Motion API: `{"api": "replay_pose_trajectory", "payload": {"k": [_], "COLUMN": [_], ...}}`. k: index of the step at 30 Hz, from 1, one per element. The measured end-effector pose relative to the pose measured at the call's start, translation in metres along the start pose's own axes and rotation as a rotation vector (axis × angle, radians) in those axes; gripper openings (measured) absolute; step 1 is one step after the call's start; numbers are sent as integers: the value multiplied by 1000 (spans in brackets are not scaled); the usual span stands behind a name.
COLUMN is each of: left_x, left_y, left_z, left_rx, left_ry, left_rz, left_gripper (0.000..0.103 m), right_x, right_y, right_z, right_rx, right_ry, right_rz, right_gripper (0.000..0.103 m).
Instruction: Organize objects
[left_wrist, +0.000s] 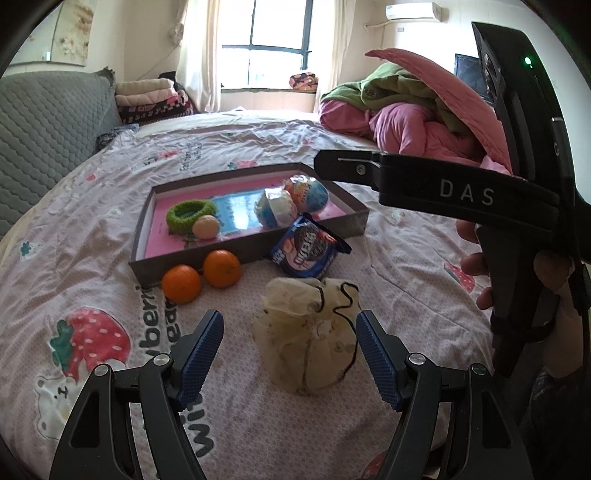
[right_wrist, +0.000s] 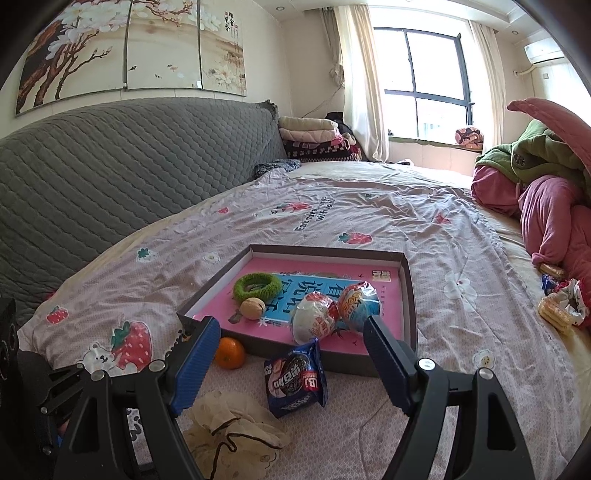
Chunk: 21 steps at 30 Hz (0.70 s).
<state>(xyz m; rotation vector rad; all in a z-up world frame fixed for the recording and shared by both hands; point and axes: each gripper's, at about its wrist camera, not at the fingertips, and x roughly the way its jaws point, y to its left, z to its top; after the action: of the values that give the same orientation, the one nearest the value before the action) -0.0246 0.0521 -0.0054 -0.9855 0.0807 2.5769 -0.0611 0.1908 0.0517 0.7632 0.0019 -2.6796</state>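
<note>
- Left gripper (left_wrist: 290, 345): jaws spread wide, holding nothing. The cream drawstring pouch (left_wrist: 308, 336) lies on the bedsheet (left_wrist: 388, 295) between the two blue fingers, touching neither.
- Right gripper (right_wrist: 290, 354): jaws spread wide, holding nothing. It is raised above the bed, over the blue cookie packet (right_wrist: 295, 376), with no contact visible.
- Cookie packet: rests on the sheet, its top edge leaning against the near wall of the shallow box (right_wrist: 410, 295).
- Oranges: two oranges (left_wrist: 201, 275) sit side by side on the sheet, just outside the box's near wall; the right wrist view shows only one.
- Box contents: a green fuzzy ring (right_wrist: 256, 286), with a walnut (right_wrist: 252, 308) just beside it, and two round wrapped snacks (right_wrist: 338, 312) touching each other. All lie on a pink and blue printed sheet lining the box floor.
- Surroundings: grey quilted headboard (right_wrist: 129, 166) to the left; a heap of pink and green bedding (left_wrist: 406, 110) on the far right.
</note>
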Motion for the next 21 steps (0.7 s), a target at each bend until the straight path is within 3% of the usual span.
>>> {"api": "replay_pose_trajectory", "payload": {"k": [21], "left_x": [33], "left_y": [-1], "left_z": [-14], "left_rx": [-28], "left_ry": [82], "left_rz": [-74], "left_gripper": [75], "right_x": [43], "right_y": [2], "right_z": [-24], "right_rx": [-22], "right_ry": [158], "right_rz": [-46], "right_gripper": [79]}}
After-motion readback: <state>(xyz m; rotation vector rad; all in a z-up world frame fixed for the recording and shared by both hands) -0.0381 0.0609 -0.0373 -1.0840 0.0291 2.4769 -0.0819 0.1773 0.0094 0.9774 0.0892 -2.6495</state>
